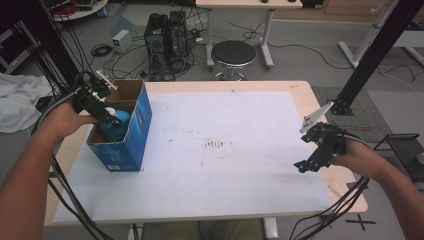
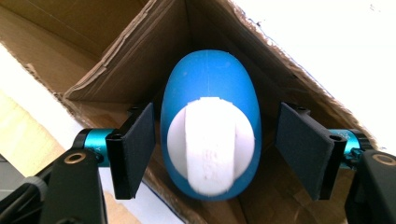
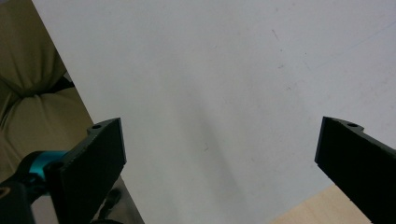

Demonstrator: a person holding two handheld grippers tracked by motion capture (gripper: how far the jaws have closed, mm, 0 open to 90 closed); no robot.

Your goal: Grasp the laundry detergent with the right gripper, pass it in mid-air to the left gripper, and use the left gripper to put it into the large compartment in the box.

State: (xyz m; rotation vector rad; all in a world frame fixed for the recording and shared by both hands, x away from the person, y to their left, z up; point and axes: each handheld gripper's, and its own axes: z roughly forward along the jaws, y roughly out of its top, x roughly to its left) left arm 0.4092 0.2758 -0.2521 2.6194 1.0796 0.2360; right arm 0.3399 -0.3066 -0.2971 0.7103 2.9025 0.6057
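Two grippers show in the high view: the left gripper (image 1: 107, 116) dips into the blue cardboard box (image 1: 131, 131) at the blue bottle (image 1: 116, 122), while the right gripper (image 1: 312, 161) hangs idle over the white mat (image 1: 225, 165), a stool (image 1: 233, 54) and cables beyond the table. In the left gripper view the bottle (image 2: 210, 126) stands between wide jaws, the left pad (image 2: 135, 149) nearly touching, so I would centre before closing or releasing. In the right gripper view the jaws gape wide, holding nothing, above the mat (image 3: 219, 93).

Each gripper is a black frame with flat, matte black rectangular jaws on teal anodised barrels, with screw holes in the jaw tops. A green light glows on the left gripper (image 1: 102, 111); a grey three-cornered plate tops the right gripper (image 1: 306, 165). Black cables trail from both toward six o'clock, and the person's forearms are bare of sleeves.
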